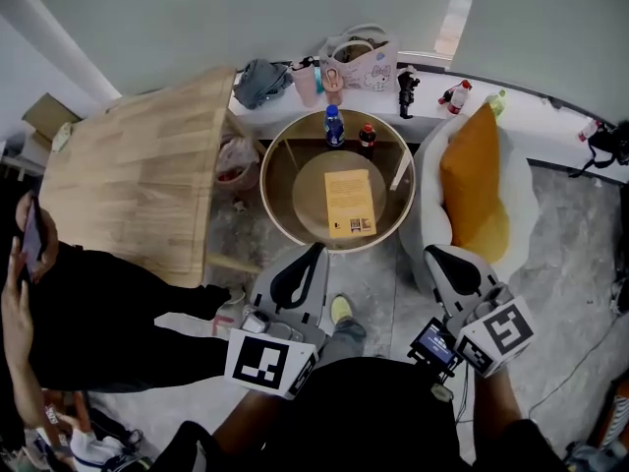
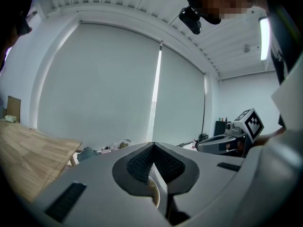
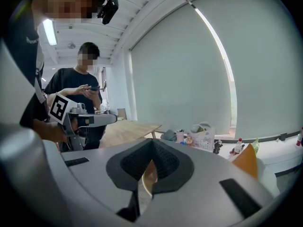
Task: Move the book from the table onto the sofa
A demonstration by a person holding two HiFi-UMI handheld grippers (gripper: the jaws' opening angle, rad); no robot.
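The book [image 1: 350, 203] lies flat on the round table [image 1: 267, 200] at frame centre, untouched. The sofa [image 1: 521, 195], with an orange cushion [image 1: 475, 180], sits just right of it. The left gripper [image 1: 313, 252] and right gripper [image 1: 434, 255] hang below the table, jaws together on nothing. Best approach: open 1 gripper, come in low at the book's near edge, pinch firmly, then lift

A round table [image 1: 285, 190] carries a yellow book [image 1: 350, 203] lying flat near its middle. Beyond the book, by the far rim, stand a blue bottle [image 1: 334, 126] and a dark bottle [image 1: 367, 138].
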